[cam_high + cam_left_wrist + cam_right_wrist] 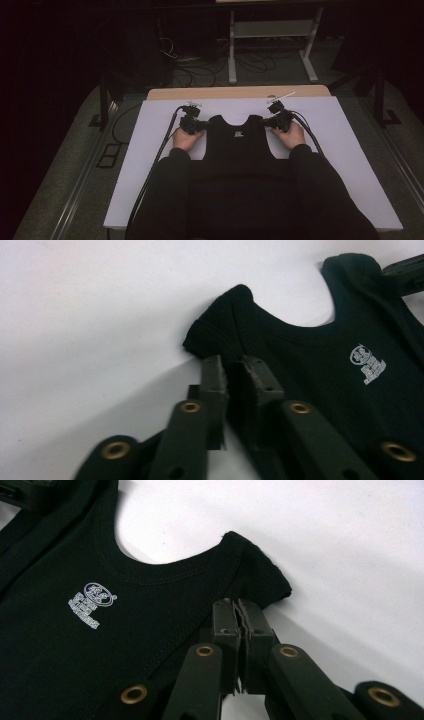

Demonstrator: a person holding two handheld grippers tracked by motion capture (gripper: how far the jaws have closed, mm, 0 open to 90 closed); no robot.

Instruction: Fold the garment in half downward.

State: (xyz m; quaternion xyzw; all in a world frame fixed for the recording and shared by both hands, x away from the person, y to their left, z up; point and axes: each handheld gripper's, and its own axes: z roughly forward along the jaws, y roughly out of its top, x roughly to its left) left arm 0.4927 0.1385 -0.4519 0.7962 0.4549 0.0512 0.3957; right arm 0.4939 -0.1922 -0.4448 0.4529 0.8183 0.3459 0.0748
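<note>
**A:** So what's being gripped here? A black tank top point(240, 142) can be seen laid flat on the white table point(150, 165), neckline pointed away from the person. No containers are seen anywhere, so nothing is held inside anything.

**B:** Yep. The left gripper point(232, 371) is clamped down on the shoulder strap at its side, with a fold of the black fabric pinched between the nearly closed jaws. The strap end point(220, 325) is seen just ahead of the tips.

**A:** And the other one?

**B:** Same deal mirrored. The right gripper point(239, 614) is pressed almost fully together on the armhole edge right below the other strap point(255, 567), cloth caught between the pads.

**A:** The small white printed logo point(92, 605) inside the neckline is made out clearly from the gripper views. From the high view it's just a pale speck point(239, 133).

**B:** But both hands point(187, 140) and the trailing cables point(160, 150) are seen from up there, plus the wooden table edge point(235, 92) beyond.
</note>
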